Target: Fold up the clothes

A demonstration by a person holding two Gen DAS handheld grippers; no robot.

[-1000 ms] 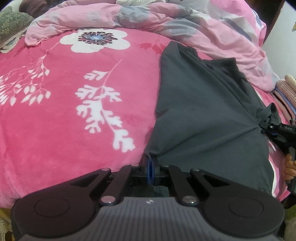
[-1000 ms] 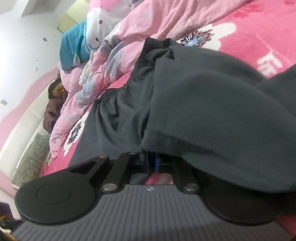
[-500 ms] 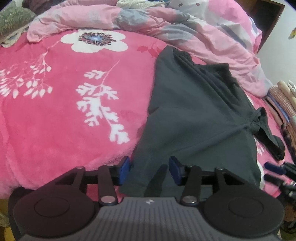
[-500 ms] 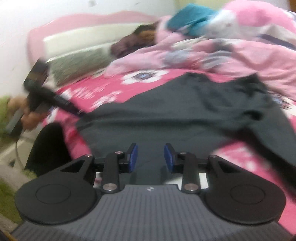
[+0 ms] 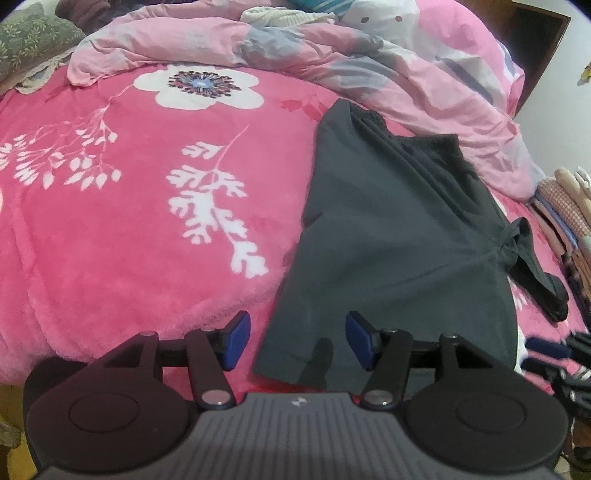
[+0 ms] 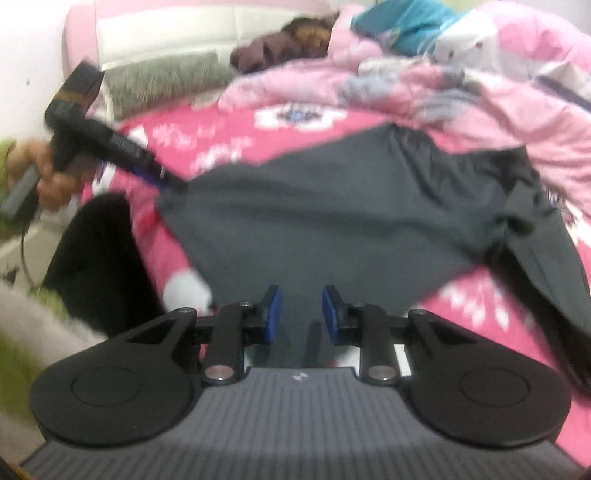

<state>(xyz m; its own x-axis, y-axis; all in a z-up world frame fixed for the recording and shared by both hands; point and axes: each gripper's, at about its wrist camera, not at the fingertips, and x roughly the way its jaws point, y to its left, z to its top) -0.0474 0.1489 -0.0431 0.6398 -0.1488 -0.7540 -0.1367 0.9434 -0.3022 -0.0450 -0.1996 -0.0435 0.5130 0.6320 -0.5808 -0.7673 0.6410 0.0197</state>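
Dark grey shorts (image 5: 399, 236) lie flat on the pink floral blanket (image 5: 122, 221). Left gripper (image 5: 295, 341) has just been opening: jaws wide, astride the shorts' near hem corner, pads clear. Right gripper (image 6: 302, 314) has just been closing: narrow gap, nothing pinched, over the shorts' edge.

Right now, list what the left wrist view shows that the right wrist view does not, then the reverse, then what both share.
Only the left wrist view: the stack of folded clothes at the right edge, and the left hand-held gripper, which has just been opening, astride the near hem of the dark shorts without pinching it.

Only the right wrist view: the white headboard, a hand holding the other tool, and the right hand-held gripper, open with nothing clamped.

Both: the shorts, the pink floral blanket and the rumpled quilt.
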